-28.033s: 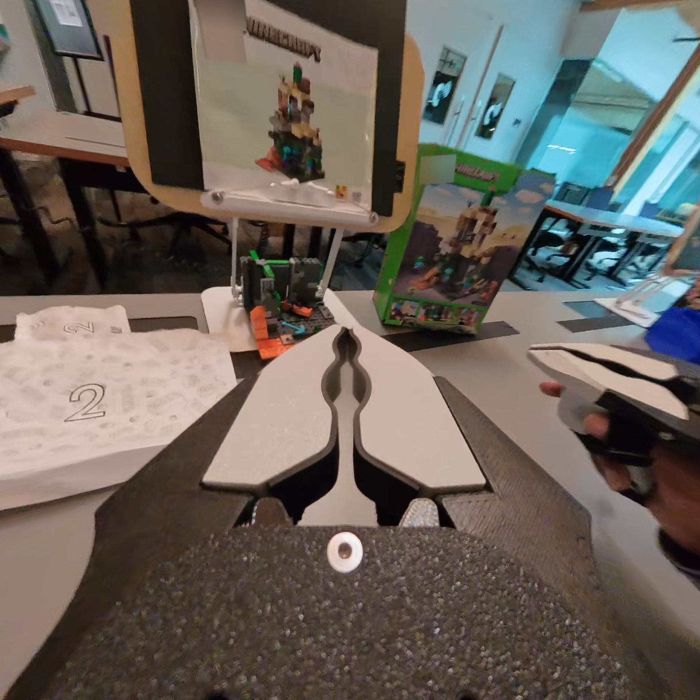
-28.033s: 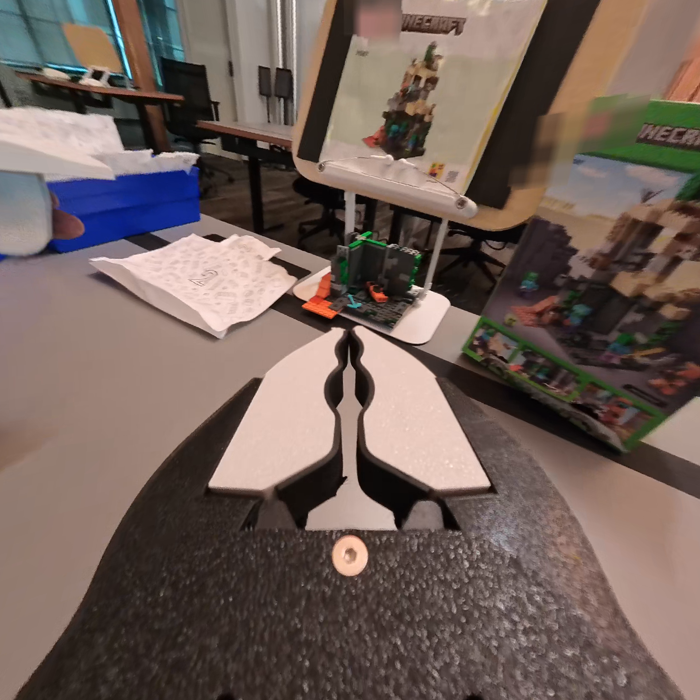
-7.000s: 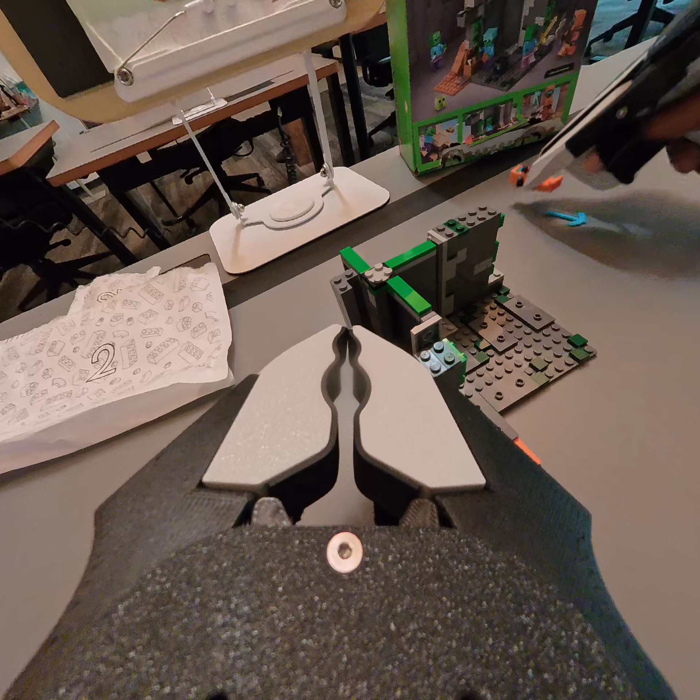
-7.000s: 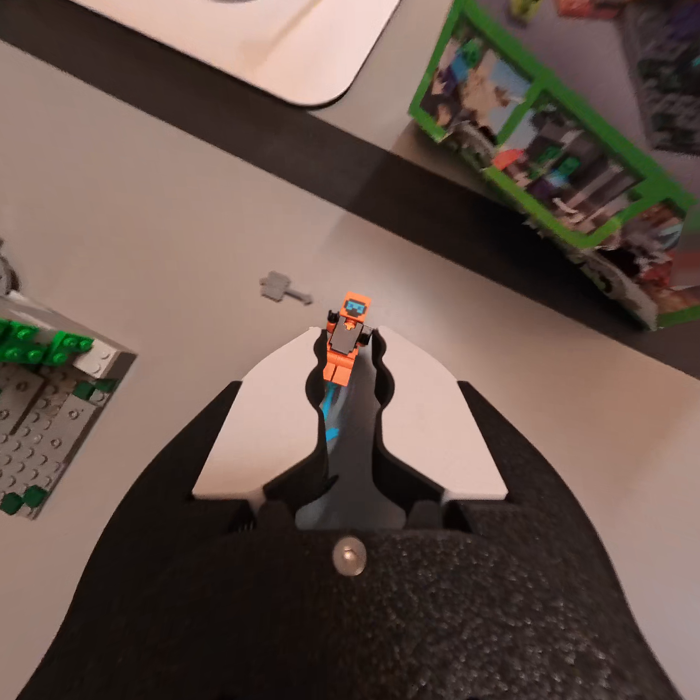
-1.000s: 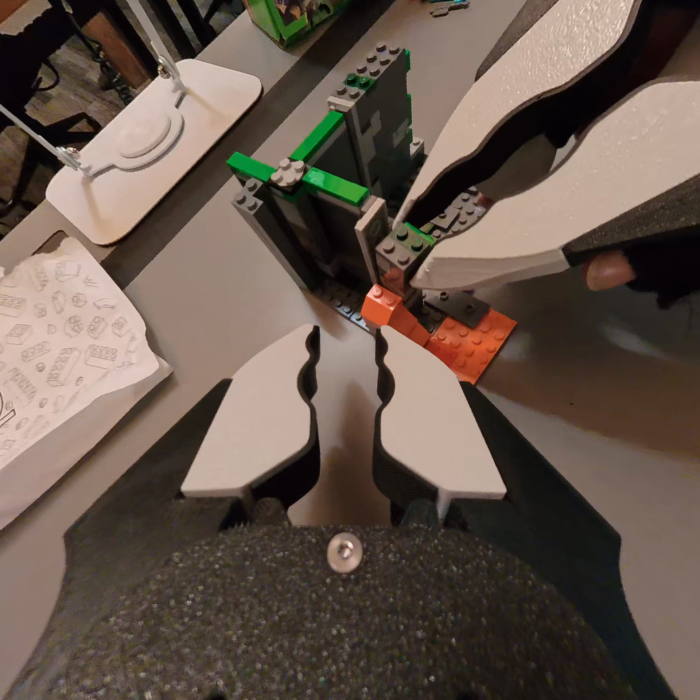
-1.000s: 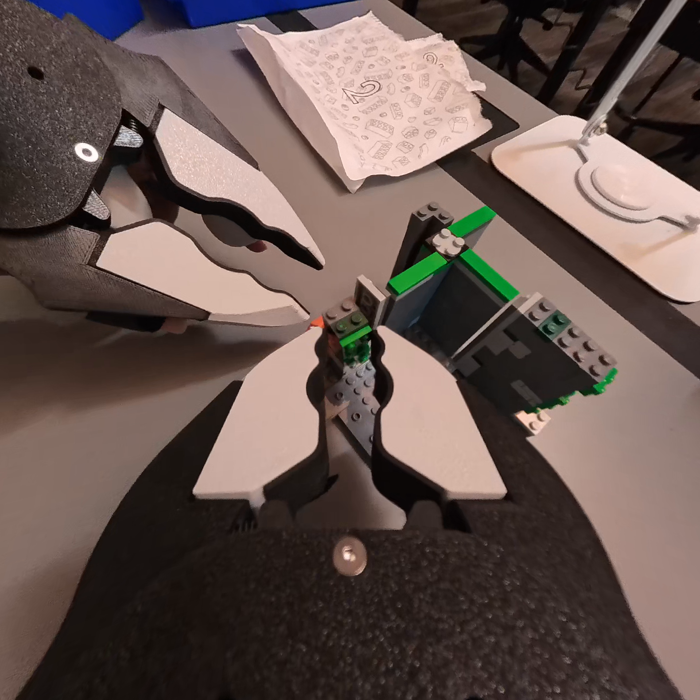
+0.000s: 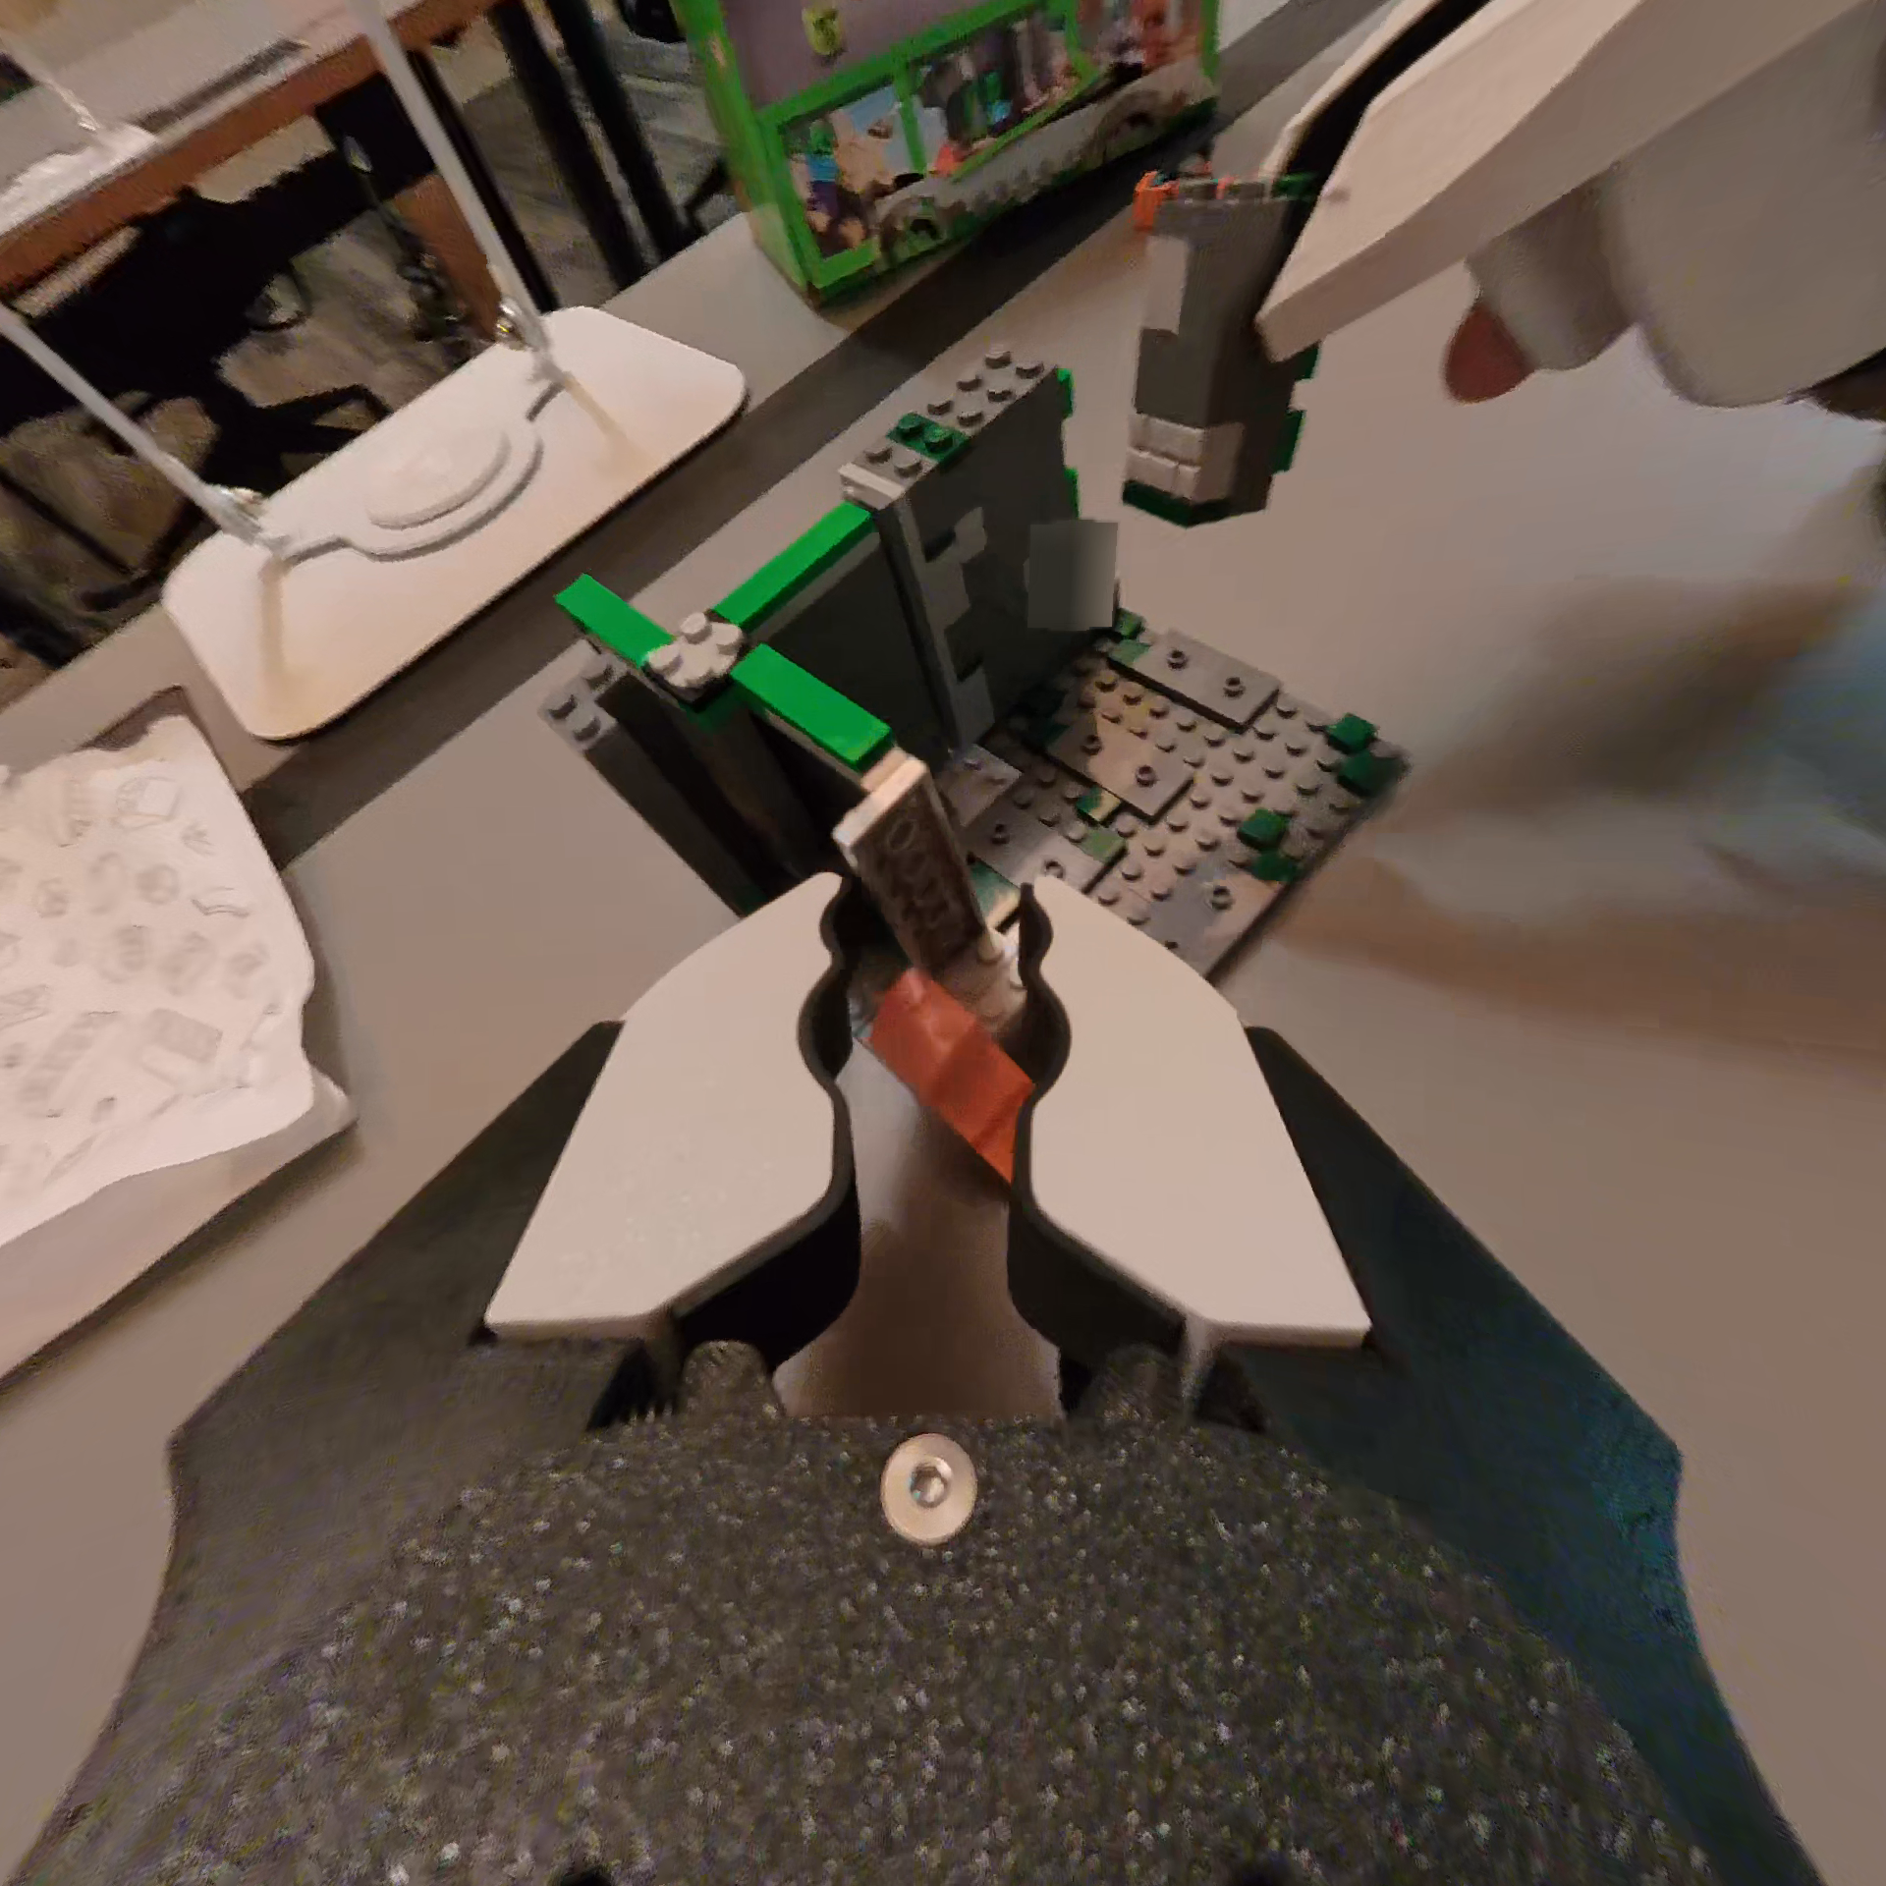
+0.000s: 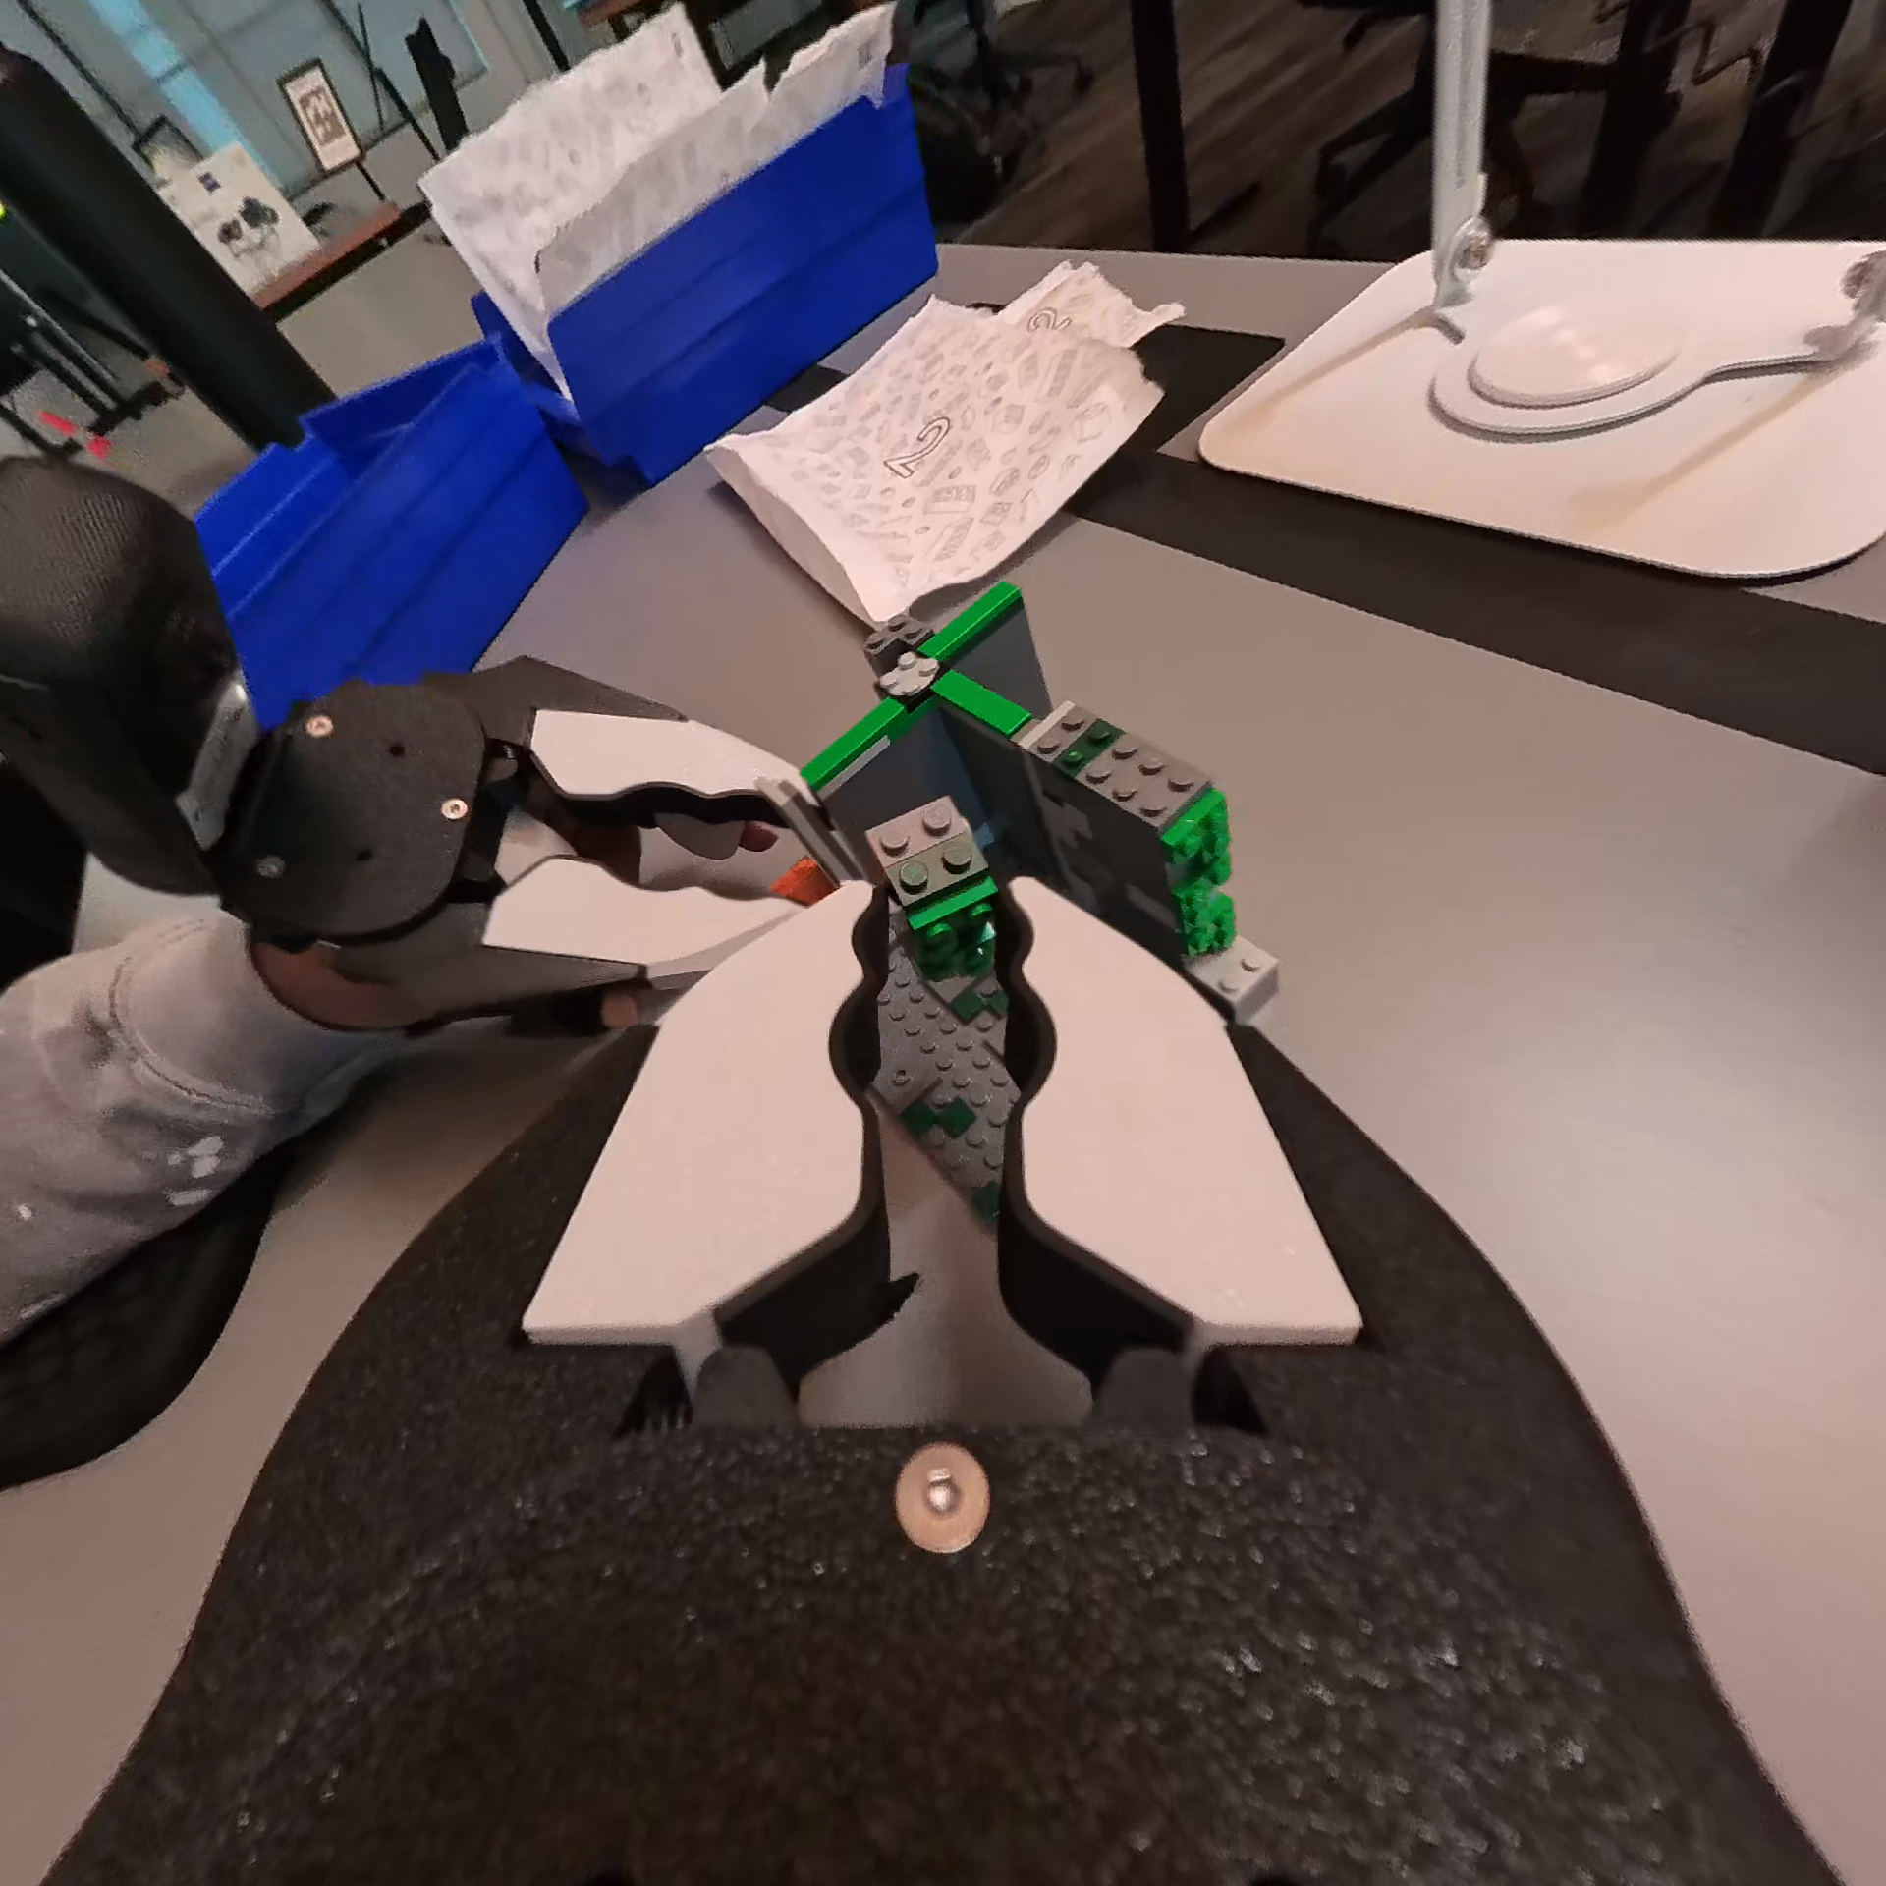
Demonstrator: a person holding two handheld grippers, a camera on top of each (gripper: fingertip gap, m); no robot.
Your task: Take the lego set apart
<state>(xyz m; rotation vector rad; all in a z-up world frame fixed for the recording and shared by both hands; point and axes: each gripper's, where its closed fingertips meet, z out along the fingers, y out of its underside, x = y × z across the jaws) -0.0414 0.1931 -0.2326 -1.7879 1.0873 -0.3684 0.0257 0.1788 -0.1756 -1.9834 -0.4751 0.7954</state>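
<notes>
- My left gripper (image 7: 931, 898) has its fingers closed onto the near edge of the lego set (image 7: 980, 735), pinching a pale grey strip (image 7: 908, 867) and the orange piece (image 7: 949, 1072) just behind it.
- My right gripper (image 8: 939, 898) has its fingers closed around a small column of grey and green bricks (image 8: 939, 888), which is lifted clear of the baseplate; in the left wrist view this column hangs in the air above the far side of the build.
- The lego set itself sits on the grey tabletop (image 7: 510, 919), just beyond my left fingers: a dark grey studded baseplate (image 7: 1174, 806) with dark green spots, and upright grey walls (image 7: 980, 572) topped by bright green bars (image 7: 806, 704).
- In the right wrist view my left hand (image 8: 612, 847) shows wrapped around its gripper, with a grey sleeve (image 8: 133, 1072) behind it.
- A white printed paper bag (image 8: 949, 449) lies flat on the tabletop, to the left of the build as I look along my left fingers.
- A white stand base (image 7: 449, 500) sits beyond the build on a dark strip of the tabletop.
- Farther off stands the green lego box (image 7: 949, 133), with a few small loose pieces beside it, too blurred to tell.
- Blue bins (image 8: 653, 306) with more white paper sit at the tabletop's far edge.
</notes>
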